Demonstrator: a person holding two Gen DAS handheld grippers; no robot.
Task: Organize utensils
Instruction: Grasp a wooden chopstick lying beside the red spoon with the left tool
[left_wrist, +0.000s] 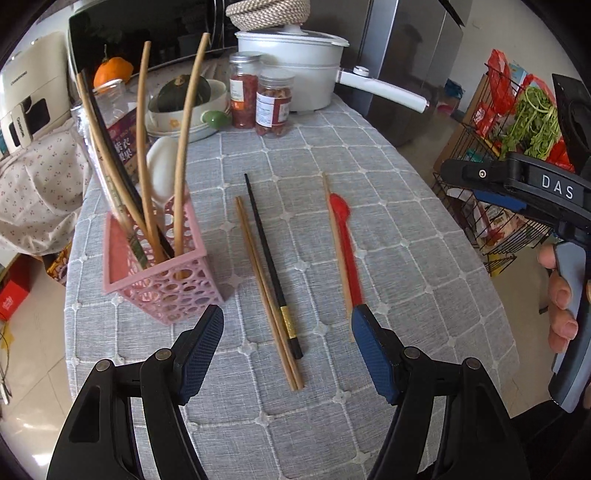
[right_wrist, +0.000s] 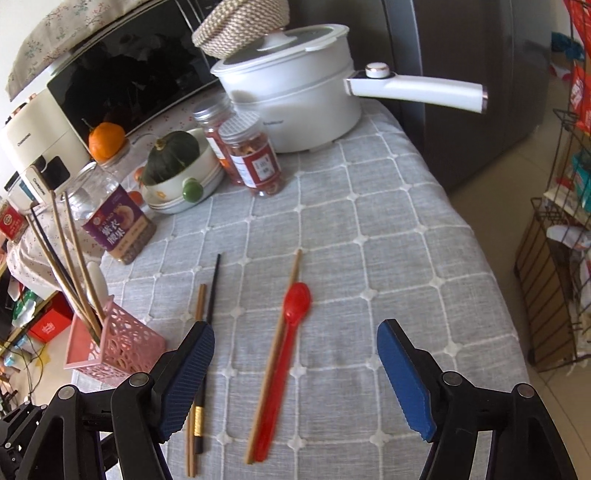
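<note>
Both tools wide open, empty: left tool (left_wrist: 288, 350) above brown and black chopsticks (left_wrist: 271, 288); right tool (right_wrist: 295, 373) above red spoon (right_wrist: 284, 365) on table (right_wrist: 369, 258).

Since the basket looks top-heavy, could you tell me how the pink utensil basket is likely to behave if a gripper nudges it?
The pink utensil basket looks like light perforated plastic, so it would probably slide on the tablecloth. The tall chopsticks lean well above its rim, so it may tip toward them. The chopsticks stand loose and would likely shift.
</note>
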